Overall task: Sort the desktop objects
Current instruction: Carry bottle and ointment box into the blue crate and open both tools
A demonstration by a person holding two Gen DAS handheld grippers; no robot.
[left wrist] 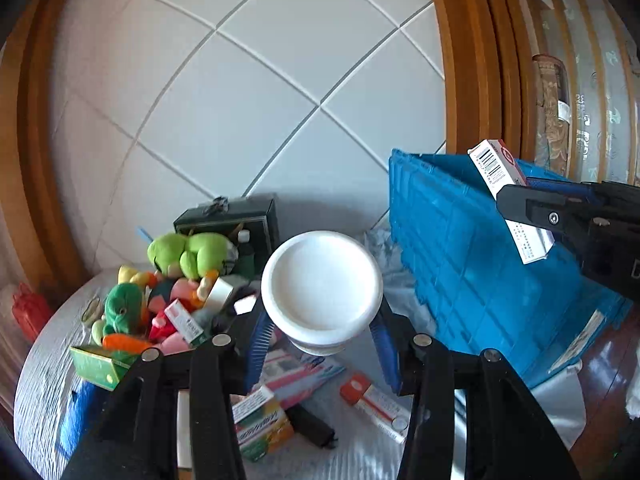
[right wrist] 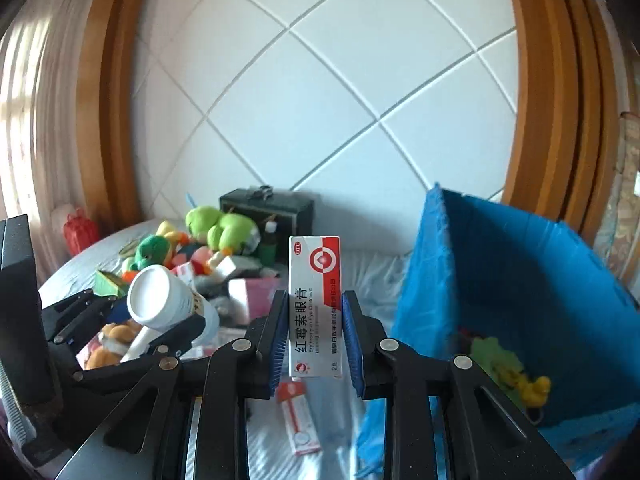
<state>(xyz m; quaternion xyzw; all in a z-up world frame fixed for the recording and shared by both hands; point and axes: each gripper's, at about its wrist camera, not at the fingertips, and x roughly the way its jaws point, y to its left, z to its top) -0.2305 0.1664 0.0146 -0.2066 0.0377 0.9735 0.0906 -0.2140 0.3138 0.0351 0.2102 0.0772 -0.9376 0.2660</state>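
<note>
Ribbed blue tongs (right wrist: 314,332) pinch a flat, glossy cardboard carton (right wrist: 315,304).

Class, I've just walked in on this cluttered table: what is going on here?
A person is sorting desk clutter with two handheld grippers. The left gripper is clamped on a white round-lidded plastic bottle, held above the table. The right gripper grips a narrow red-and-white ointment box, also lifted. A blue plastic crate stands on the right with a plush toy inside. A pile of plush toys and more small boxes lie unsorted on the grey tablecloth.
</note>
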